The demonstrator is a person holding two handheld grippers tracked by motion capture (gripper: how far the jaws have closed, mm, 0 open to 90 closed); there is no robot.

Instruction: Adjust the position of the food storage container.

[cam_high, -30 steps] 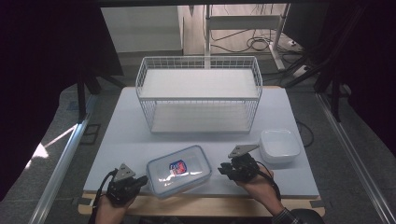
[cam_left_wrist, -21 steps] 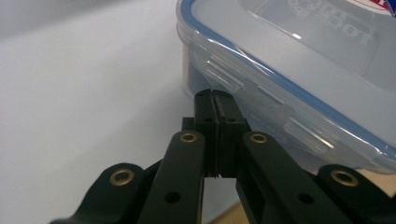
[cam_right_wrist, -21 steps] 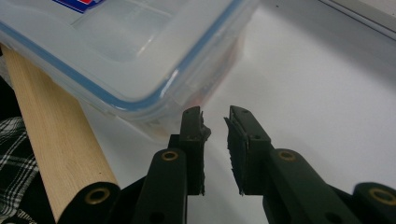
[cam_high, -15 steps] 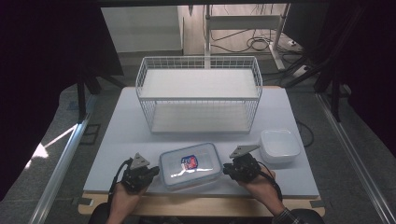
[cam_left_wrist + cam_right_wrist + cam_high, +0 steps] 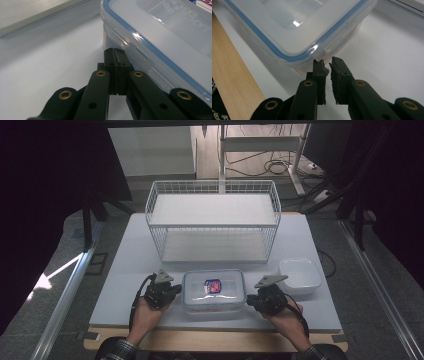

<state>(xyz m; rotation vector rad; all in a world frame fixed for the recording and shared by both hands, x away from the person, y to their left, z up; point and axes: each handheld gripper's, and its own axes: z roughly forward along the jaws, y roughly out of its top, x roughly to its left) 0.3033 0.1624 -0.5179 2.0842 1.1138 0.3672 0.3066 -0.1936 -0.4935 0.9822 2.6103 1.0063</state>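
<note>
White tabletop, lidded container between both claws, left claw pressed together, right claw seemingly narrowly spread, closing.

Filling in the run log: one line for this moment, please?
left gripper: shut, at box left side | right gripper: nearly shut, closing, empty, at box corner | rack, bowl: untouched

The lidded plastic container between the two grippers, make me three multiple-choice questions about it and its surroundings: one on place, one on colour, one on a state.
1. Where does the white dish sit relative to the container?
A. to its right
B. on its lid
C. inside the wire rack

2. What colour is the container's lid seal?
A. red
B. blue
C. green

3. How do the left gripper fingers stand?
A. wide apart
B. clamped on the lid
C. shut, beside the container

Answers:
1 A, the high view shows it right of the container.
2 B, a blue band rims the lid.
3 C, the fingers meet with nothing between.
</note>
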